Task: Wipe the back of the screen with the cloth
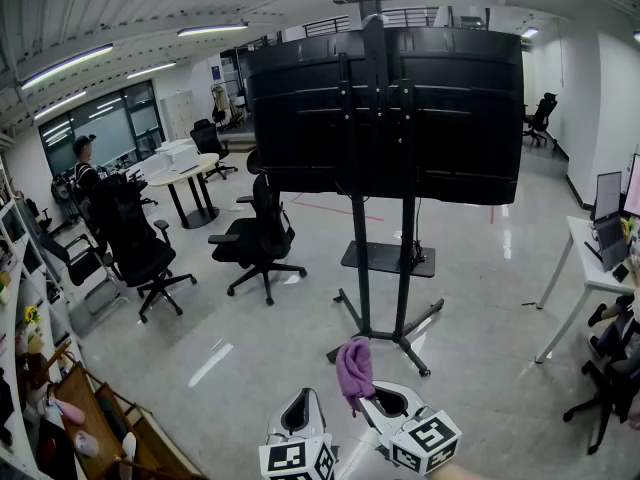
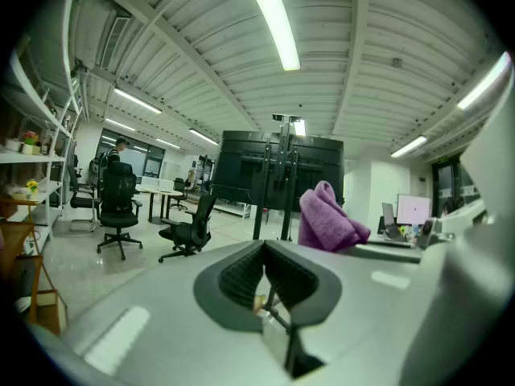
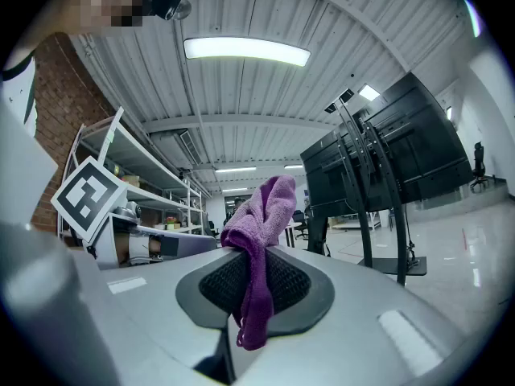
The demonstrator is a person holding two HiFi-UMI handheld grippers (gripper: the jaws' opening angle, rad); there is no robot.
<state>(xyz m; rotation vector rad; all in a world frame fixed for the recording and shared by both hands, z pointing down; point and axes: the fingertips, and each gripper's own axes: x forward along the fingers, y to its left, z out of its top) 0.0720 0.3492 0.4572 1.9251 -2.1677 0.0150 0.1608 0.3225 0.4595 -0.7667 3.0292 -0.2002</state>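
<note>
The back of the large black screen (image 1: 385,113) faces me on its wheeled black stand (image 1: 385,258), a few steps ahead across the floor. Low in the head view, my right gripper (image 1: 372,396) is shut on a purple cloth (image 1: 354,368) that sticks up from its jaws. The right gripper view shows the cloth (image 3: 261,215) pinched between the ribbed pads (image 3: 290,280), with the screen (image 3: 386,159) off to the right. Beside it on the left, my left gripper (image 1: 303,398) is shut and holds nothing. In the left gripper view the cloth (image 2: 328,218) shows in front of the screen (image 2: 278,171).
Black office chairs (image 1: 255,233) (image 1: 140,248) stand left of the screen stand, with a round table (image 1: 185,173) behind them. A white desk (image 1: 590,258) with monitors is at the right. Shelves (image 1: 30,348) line the left wall. A person (image 1: 85,168) stands far left.
</note>
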